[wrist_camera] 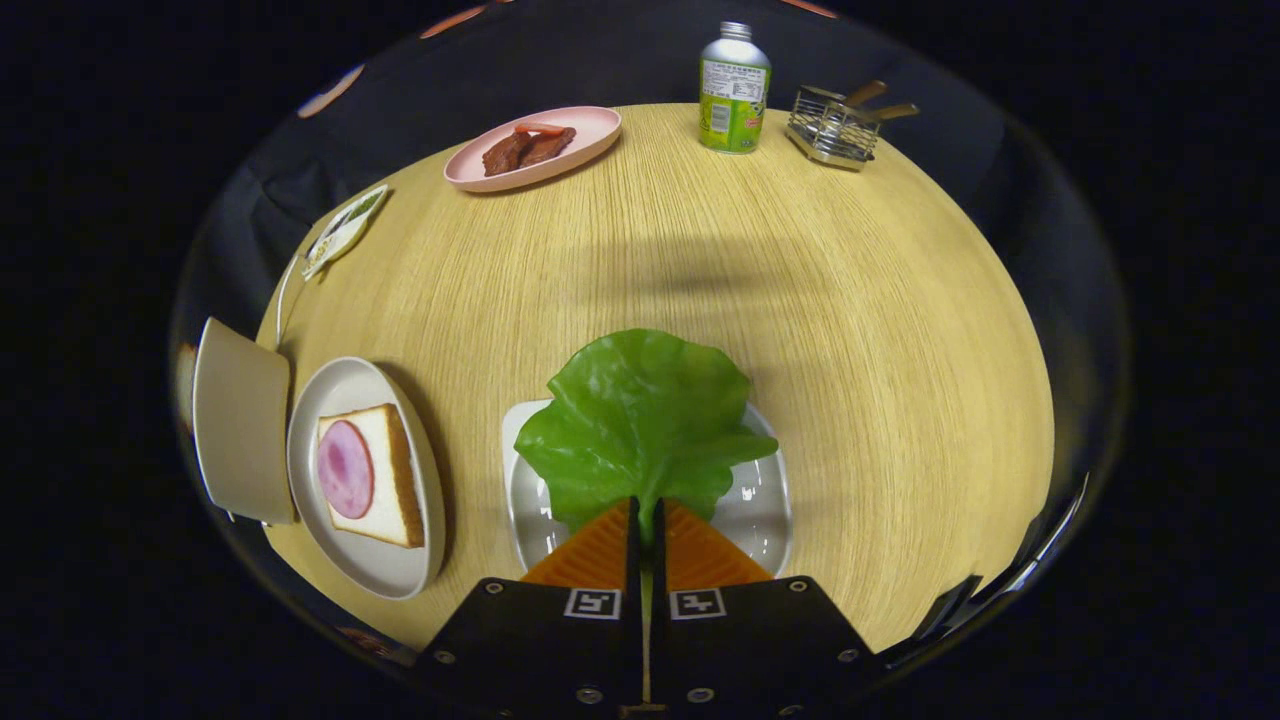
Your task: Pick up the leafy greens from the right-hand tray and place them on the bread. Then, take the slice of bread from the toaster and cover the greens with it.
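While clamped together on the broad green lettuce leaf (pixel 640 425) above its grey tray (pixel 765 510), gripper (pixel 646 520) halfway through step one: ham-topped bread slice (pixel 368 475) off left of jaws uncovered, toaster slice untaken.

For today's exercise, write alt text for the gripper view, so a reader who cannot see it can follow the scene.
The gripper is shut on the stem of a green leaf, held over a white tray on a wooden table. Beside it, a plate holds bread topped with ham.
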### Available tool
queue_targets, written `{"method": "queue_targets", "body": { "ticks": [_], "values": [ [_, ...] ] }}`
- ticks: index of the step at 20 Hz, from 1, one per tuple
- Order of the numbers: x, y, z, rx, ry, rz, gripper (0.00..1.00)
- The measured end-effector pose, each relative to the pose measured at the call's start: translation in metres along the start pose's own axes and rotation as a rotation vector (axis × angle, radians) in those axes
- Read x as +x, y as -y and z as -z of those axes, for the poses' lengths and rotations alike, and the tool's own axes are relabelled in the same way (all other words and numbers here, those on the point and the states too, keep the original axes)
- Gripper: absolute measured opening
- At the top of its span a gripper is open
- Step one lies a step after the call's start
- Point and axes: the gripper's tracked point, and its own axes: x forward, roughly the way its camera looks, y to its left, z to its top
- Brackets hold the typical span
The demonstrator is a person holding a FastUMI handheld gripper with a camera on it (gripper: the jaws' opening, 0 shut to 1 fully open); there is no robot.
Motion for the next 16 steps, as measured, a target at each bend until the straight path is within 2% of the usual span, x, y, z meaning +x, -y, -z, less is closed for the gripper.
{"method": "queue_targets", "body": {
  "ticks": [8,16],
  "values": [
    [-0.053,-0.038,-0.022,0.029,0.089,-0.114,0.03],
    [-0.09,-0.103,-0.035,-0.093,0.127,-0.237,0.03]
  ]
}}
